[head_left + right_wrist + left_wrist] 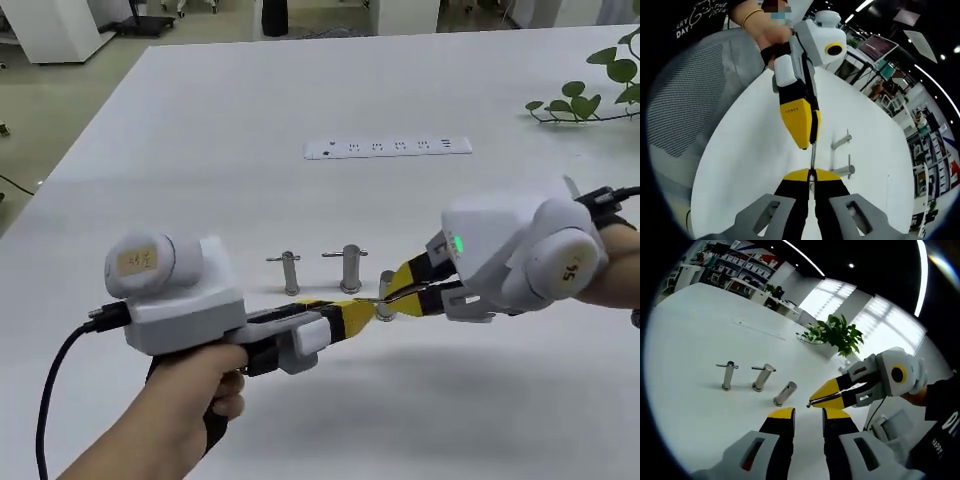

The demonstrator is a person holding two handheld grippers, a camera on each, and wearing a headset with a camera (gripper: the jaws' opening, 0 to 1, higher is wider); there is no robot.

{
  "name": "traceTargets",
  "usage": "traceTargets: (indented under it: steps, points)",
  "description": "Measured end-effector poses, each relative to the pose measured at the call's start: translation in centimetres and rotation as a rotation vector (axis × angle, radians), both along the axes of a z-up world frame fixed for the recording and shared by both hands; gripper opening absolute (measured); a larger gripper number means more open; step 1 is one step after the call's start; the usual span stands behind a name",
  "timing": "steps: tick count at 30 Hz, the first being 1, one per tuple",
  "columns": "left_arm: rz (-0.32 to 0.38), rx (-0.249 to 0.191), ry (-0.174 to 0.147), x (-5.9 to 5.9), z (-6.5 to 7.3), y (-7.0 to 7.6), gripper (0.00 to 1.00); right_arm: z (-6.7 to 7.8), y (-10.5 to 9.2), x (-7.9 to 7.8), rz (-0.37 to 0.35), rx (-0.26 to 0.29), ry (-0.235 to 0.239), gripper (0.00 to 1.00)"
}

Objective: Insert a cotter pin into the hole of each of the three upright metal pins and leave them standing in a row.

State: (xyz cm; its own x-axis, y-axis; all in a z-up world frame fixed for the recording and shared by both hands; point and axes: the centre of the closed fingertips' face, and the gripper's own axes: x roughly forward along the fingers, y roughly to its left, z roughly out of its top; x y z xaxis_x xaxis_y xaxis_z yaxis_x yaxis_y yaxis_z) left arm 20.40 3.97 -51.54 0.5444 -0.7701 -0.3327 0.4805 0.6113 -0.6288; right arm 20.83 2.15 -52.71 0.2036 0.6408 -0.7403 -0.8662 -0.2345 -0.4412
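Three upright metal pins stand in a row on the white table. The left pin (290,273) (728,375) and the middle pin (350,268) (762,378) each carry a cotter pin crosswise near the top. The third pin (386,296) (784,393) has no pin through it and sits just behind the gripper tips. My right gripper (388,299) (813,401) (811,175) is shut on a thin cotter pin (821,399) (812,156), held level and pointing at my left gripper. My left gripper (368,312) (808,413) (810,144) is open, its jaw tips right at the pin's free end.
A white power strip (388,148) lies farther back on the table (200,180). A leafy plant (600,85) (837,335) is at the far right edge. A grey mesh chair (685,110) stands beside the table.
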Motion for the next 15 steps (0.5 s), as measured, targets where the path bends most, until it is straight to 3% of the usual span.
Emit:
traceTargets:
  steps: [15]
  points:
    - [0.017,-0.052,0.026,-0.11,0.18,-0.27,0.06,0.43,1.08,-0.62,0.044,0.001,-0.025,0.00]
